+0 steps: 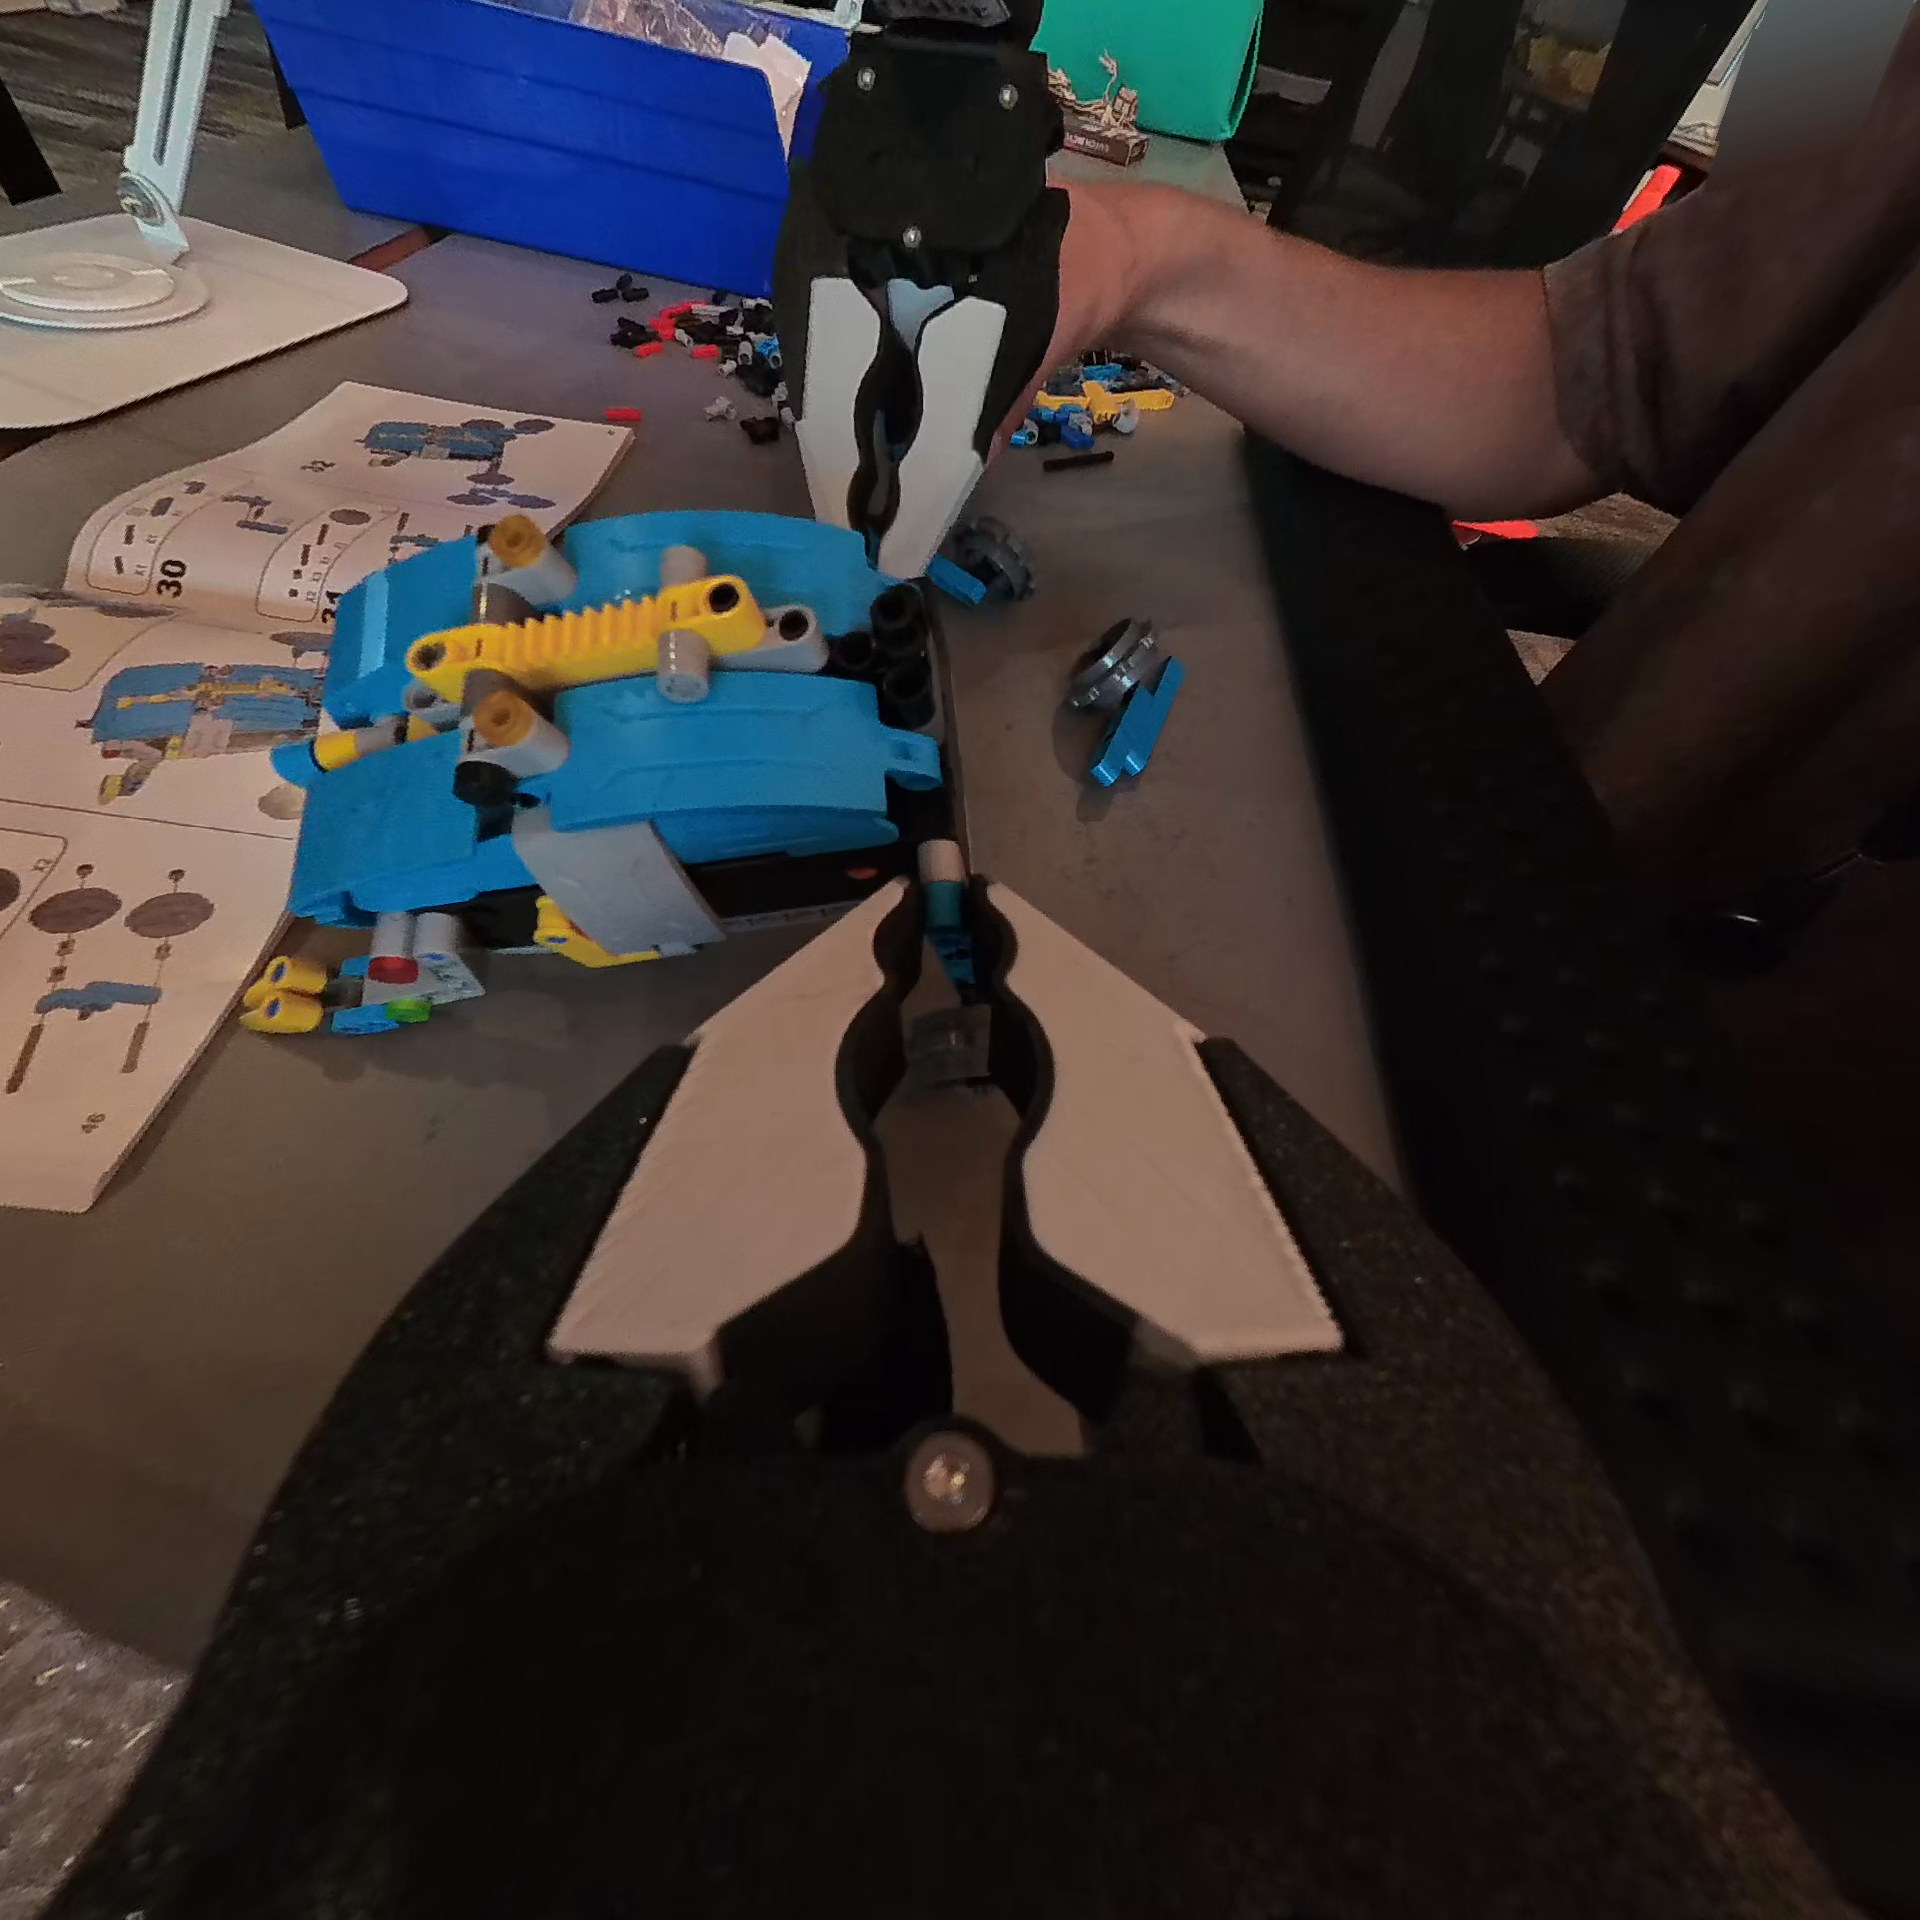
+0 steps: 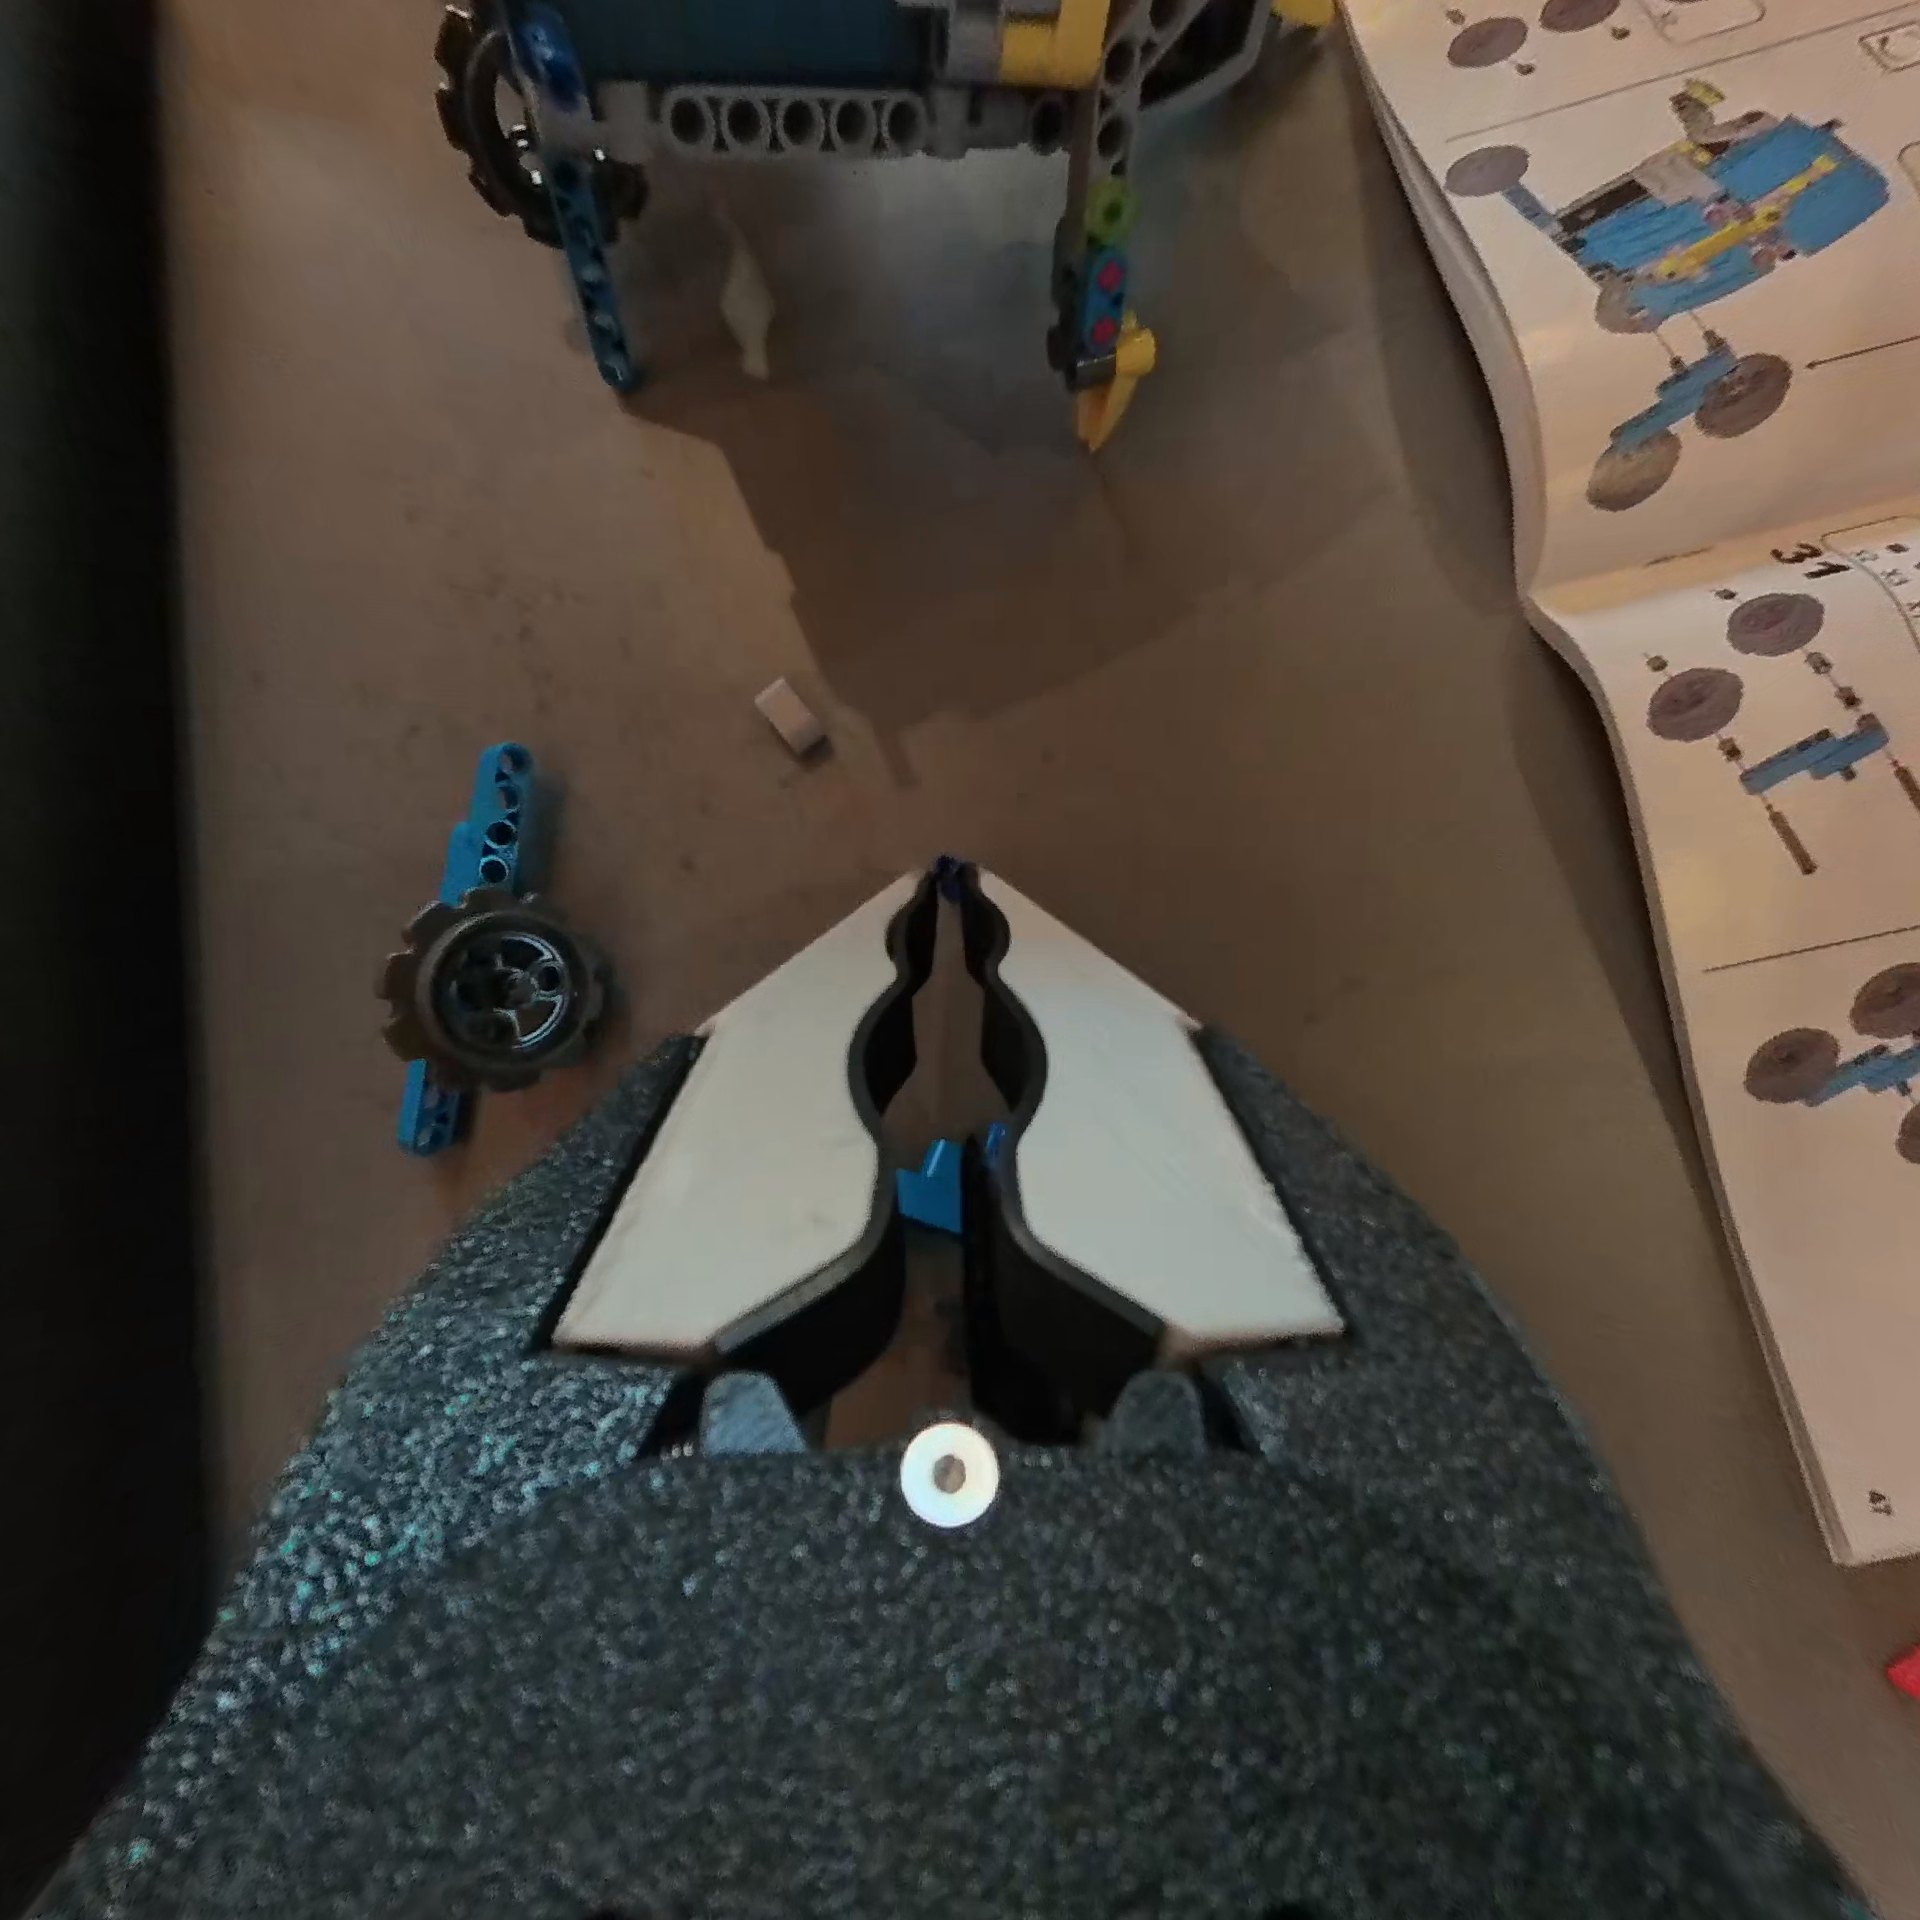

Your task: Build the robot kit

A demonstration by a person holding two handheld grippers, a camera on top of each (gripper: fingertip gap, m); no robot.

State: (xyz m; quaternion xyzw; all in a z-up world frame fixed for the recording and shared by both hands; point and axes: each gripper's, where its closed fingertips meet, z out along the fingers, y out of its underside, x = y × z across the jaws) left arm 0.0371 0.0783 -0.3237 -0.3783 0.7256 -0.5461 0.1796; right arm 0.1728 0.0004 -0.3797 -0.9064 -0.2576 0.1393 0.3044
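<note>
My left gripper (image 1: 943, 896) is shut on a small blue beam with a grey wheel (image 1: 945, 1047), right beside the near end of a blue and yellow brick model (image 1: 623, 727) that lies on the table. My right gripper (image 2: 943, 879) is shut on a blue piece (image 2: 928, 1184). In the left wrist view, the right gripper (image 1: 883, 540) points down at the model's far right corner. A second wheel on a blue beam (image 2: 488, 987) lies on the table left of the right gripper, and it also shows in the left wrist view (image 1: 1127, 696).
An open instruction booklet (image 1: 156, 727) lies left of the model, also seen in the right wrist view (image 2: 1714, 727). A blue bin (image 1: 551, 135), loose small parts (image 1: 707, 332) and a white stand (image 1: 104, 281) are at the back. A small grey piece (image 2: 792, 714) lies on the table. A person's forearm (image 1: 1351, 343) reaches in from the right. The left gripper's tips are roughly 15 cm from the right gripper's.
</note>
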